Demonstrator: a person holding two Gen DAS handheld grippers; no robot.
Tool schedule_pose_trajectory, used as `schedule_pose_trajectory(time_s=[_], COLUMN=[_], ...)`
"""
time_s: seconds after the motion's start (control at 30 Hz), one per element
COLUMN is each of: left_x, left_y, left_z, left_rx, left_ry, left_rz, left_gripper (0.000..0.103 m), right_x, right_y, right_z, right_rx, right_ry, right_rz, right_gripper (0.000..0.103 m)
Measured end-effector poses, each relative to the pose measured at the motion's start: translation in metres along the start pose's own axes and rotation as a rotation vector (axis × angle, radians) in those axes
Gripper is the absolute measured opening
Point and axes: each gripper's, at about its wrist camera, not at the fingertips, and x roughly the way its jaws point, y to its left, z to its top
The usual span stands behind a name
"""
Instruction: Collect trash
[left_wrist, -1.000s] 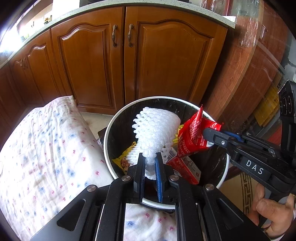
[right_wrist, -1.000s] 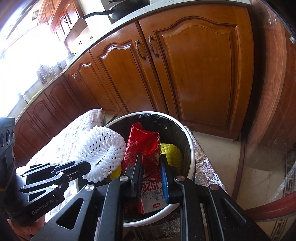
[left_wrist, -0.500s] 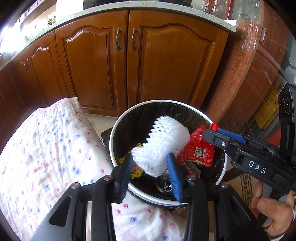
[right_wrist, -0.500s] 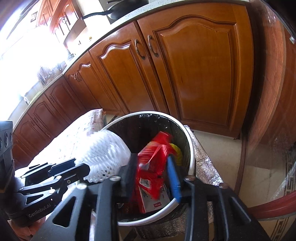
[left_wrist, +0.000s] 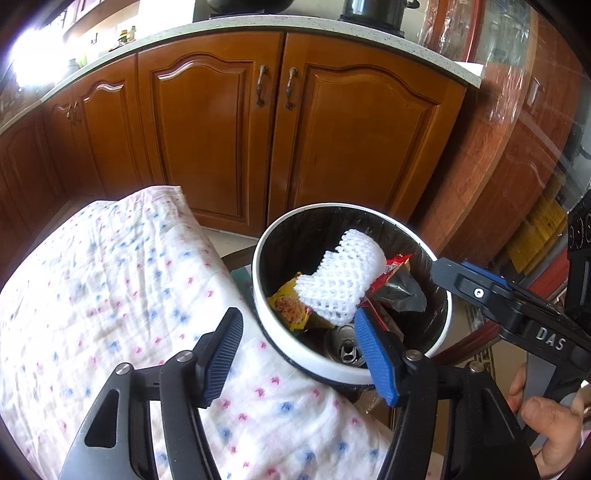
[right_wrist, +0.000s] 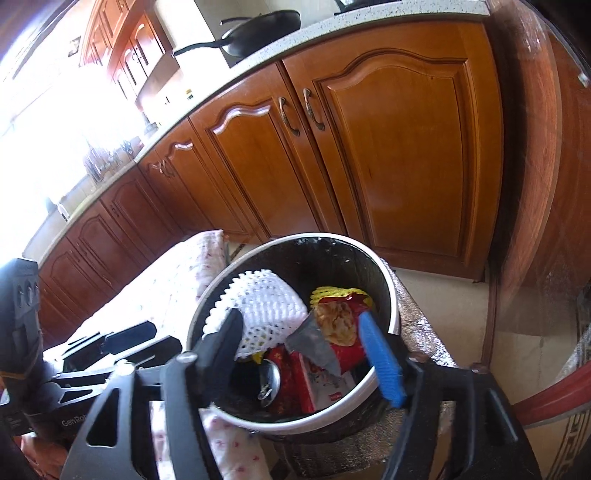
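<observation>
A round white-rimmed bin (left_wrist: 295, 357) with a black liner stands beside the table. Inside lie a white foam fruit net (left_wrist: 341, 282), a red snack wrapper (left_wrist: 397, 263), a yellow packet (left_wrist: 290, 306) and a can (left_wrist: 345, 350). My left gripper (left_wrist: 301, 356) is open and empty just above the bin's near rim. In the right wrist view the bin (right_wrist: 391, 295) holds the net (right_wrist: 264, 304) and the red wrapper (right_wrist: 338, 328). My right gripper (right_wrist: 301, 354) is open and empty over the bin.
A table with a white floral cloth (left_wrist: 110, 295) lies left of the bin. Wooden cabinet doors (left_wrist: 273, 129) stand behind it under a speckled counter. A dark red wooden piece (left_wrist: 509, 147) rises at the right.
Both grippers opened and pulled back. The foam net dropped from the left gripper and the red wrapper from the right gripper into the bin.
</observation>
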Motion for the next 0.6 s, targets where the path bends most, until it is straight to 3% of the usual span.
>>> schedule_pose_trajectory(time_s=[0.37,0.6], left_x=[-0.031,-0.067], left_y=[0.021,0.026], left_z=[-0.036,-0.067], left_rx=[-0.061,-0.096], left_ry=[-0.002,-0.053], left_rz=[-0.011,-0.003], left_gripper=[0.068,0.075], right_x=[-0.028,-0.05], right_y=[0.011,0.024], right_z=[-0.027,-0.053], right_rx=[0.057,0.075], right_ry=[-0.074,-0.135], right_rz=[0.044,0.053], right_gripper=[0.088,0.097])
